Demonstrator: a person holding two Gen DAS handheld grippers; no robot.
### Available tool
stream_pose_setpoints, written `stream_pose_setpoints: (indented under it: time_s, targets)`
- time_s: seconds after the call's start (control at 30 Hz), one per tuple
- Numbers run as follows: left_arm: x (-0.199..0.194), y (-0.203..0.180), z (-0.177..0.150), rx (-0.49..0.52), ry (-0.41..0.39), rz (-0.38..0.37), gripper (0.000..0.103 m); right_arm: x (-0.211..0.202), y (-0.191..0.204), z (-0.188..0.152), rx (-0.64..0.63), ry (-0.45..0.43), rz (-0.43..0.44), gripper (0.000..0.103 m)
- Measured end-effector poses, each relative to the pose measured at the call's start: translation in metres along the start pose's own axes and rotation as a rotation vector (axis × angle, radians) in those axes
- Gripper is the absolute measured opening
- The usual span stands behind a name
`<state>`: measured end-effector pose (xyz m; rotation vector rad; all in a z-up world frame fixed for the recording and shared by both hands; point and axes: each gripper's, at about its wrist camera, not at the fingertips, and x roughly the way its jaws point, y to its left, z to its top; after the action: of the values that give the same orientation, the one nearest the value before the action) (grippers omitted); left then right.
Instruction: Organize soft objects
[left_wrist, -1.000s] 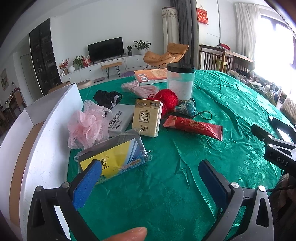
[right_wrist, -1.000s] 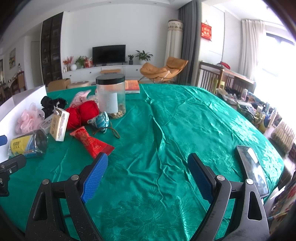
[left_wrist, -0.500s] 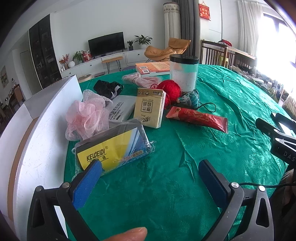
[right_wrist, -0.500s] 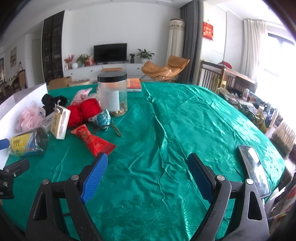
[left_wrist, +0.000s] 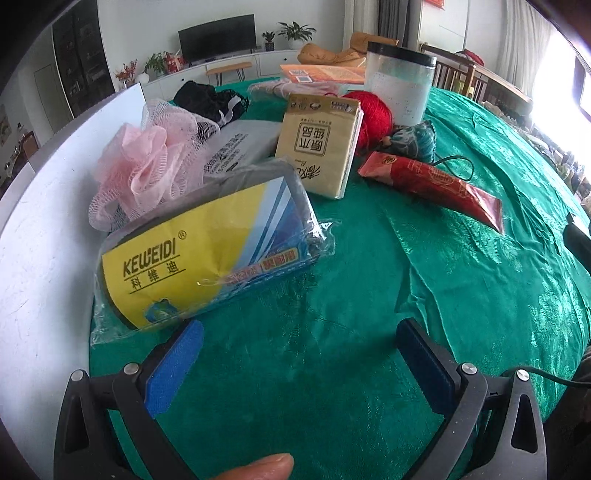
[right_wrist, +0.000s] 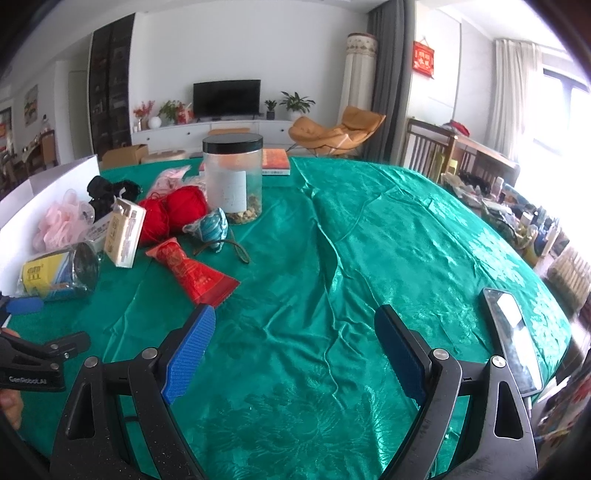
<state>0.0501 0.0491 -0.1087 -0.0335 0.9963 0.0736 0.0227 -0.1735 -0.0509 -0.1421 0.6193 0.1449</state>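
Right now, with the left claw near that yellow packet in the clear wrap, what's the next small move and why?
Probably ease the left claw forward and a little left until its open jaws straddle the yellow packet, then close. The packet lies nearest of the pile, just past the left pad, which sits at its near corner, and nothing is between the jaws yet.

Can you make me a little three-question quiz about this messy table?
1. True or false: the left claw is shut on the yellow pack.
2. What lies nearest the red tube: A the phone, B the blue pouch, C the book?
3. Fill in: the jar has a ____ lid.

Key: 1 false, it is open with only cloth between the pads. 2 B. 3 black.
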Motion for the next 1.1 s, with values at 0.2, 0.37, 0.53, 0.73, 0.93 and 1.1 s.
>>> stream_pose_setpoints:
  time_s: [0.2,0.37,0.53,0.73,0.93,1.1]
  targets:
    - [0.018,0.003,0.030,-0.033,0.000,0.006,0.103,0.006,0.001,0.000,-0.002,0.025,0.008,0.090]
    - [0.037,0.011,0.060,-0.102,-0.019,0.053,0.103,0.017,0.002,0.000,0.004,0.070,0.012,0.090]
    - [0.039,0.018,0.063,-0.113,-0.043,0.056,0.103,0.020,0.001,-0.001,0.014,0.086,0.020,0.090]
    - [0.039,0.018,0.064,-0.113,-0.044,0.056,0.103,0.022,-0.001,-0.001,0.025,0.095,0.031,0.090]
    - [0.039,0.018,0.064,-0.113,-0.044,0.057,0.103,0.022,0.000,-0.001,0.027,0.099,0.040,0.090]
    - [0.039,0.017,0.064,-0.113,-0.044,0.057,0.103,0.022,-0.002,-0.002,0.043,0.101,0.027,0.090]
